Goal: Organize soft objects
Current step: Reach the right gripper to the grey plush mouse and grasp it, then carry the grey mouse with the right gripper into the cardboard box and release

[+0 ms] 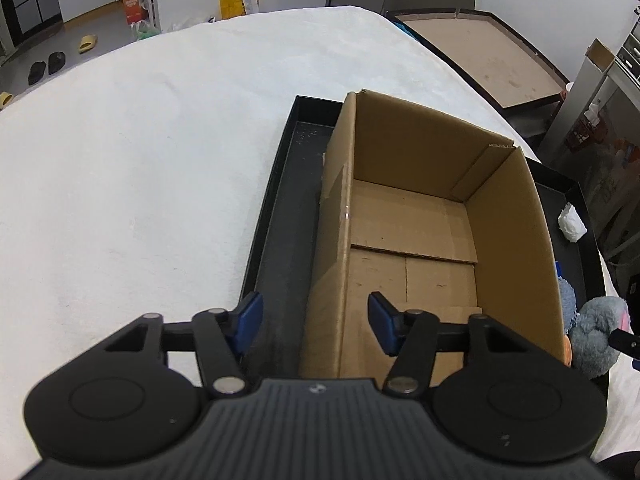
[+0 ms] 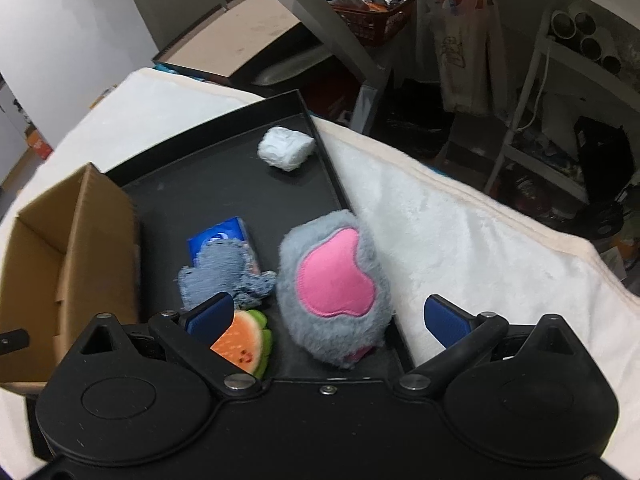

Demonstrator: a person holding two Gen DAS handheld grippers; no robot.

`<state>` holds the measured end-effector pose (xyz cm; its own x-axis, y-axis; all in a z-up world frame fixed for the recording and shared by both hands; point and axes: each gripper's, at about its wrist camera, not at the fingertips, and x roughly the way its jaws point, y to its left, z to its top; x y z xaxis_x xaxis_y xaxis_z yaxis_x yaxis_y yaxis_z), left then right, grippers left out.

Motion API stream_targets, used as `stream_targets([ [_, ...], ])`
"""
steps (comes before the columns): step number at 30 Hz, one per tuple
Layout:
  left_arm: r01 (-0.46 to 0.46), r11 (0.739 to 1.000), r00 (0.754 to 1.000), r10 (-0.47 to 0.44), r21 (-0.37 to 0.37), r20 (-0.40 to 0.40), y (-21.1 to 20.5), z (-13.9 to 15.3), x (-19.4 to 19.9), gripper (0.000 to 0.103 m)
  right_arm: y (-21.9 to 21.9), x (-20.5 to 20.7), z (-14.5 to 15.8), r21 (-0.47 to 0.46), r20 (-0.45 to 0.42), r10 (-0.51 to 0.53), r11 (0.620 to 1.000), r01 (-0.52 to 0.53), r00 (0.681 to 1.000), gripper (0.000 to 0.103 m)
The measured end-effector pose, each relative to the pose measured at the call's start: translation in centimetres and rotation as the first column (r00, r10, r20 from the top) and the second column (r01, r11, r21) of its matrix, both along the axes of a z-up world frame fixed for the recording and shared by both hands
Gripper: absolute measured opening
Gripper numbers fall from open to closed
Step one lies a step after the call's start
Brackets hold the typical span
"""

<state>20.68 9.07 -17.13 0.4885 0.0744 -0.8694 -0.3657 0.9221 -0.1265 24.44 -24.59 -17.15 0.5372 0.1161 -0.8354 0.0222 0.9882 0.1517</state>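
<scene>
Well, 1 cardboard box [image 1: 440, 216], 1 tray [image 2: 240, 196] w/ 5 soft items; both hand-held grippers [image 1: 316, 320] [image 2: 328, 320] gape apart, holding nothing.

The open brown cardboard box [image 2: 68, 264] stands in the shallow black rectangular tray [image 2: 224, 132], at its left side. Right of the box lie a crumpled blue-grey cloth [image 2: 224, 276] partly over a blue packet [image 2: 218, 234], and a watermelon-slice plush [image 2: 246, 342] nearer. Farther right, a grey furry plush with a pink patch [image 2: 334, 288]. Beyond it, a white crumpled wad [image 2: 286, 148] near the far corner.
</scene>
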Motion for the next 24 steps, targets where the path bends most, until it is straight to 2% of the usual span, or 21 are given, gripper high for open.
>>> stream_targets([
  [3, 0.005, 1.000, 1.000, -0.005, -0.002, -0.005, -0.1, -0.3, 0.1, 0.045, 0.1, 0.4, -0.5, -0.024, -0.003, -0.012, 1.000, 0.012, 1.000, 0.101],
  [5, 0.004, 1.000, 1.000, -0.004, -0.010, -0.011, 0.0, -0.4, 0.0, 0.030, 0.0, 0.7, -0.9, -0.028, -0.009, -0.015, 0.999, 0.015, 1.000, 0.091],
  [6, 0.001, 1.000, 1.000, -0.001, -0.013, -0.011, 0.1, -0.5, 0.0, 0.025, 0.1, 0.8, -1.3, -0.028, -0.021, -0.017, 0.999, 0.016, 1.000, 0.076],
  [7, -0.004, 1.000, 1.000, 0.004, -0.015, -0.011, 0.2, -0.5, 0.0, 0.019, 0.0, 1.0, -1.6, -0.024, -0.035, -0.018, 1.000, 0.017, 0.999, 0.054],
  [10, -0.017, 1.000, 1.000, 0.017, 0.000, -0.003, 0.2, -0.2, -0.2, 0.012, 0.0, 1.1, -1.9, -0.013, -0.051, -0.023, 1.000, 0.022, 0.998, 0.046],
  [16, -0.030, 1.000, 1.000, 0.030, -0.002, -0.007, 0.1, 0.1, -0.7, 0.013, 0.4, 0.1, -0.8, -0.009, -0.010, 0.005, 1.000, -0.005, 1.000, 0.041],
  [24, -0.016, 1.000, 1.000, 0.016, 0.003, -0.025, 0.0, 0.3, -0.8, 0.013, 0.7, -0.9, 1.3, -0.004, 0.036, 0.011, 1.000, -0.011, 0.999, 0.040],
])
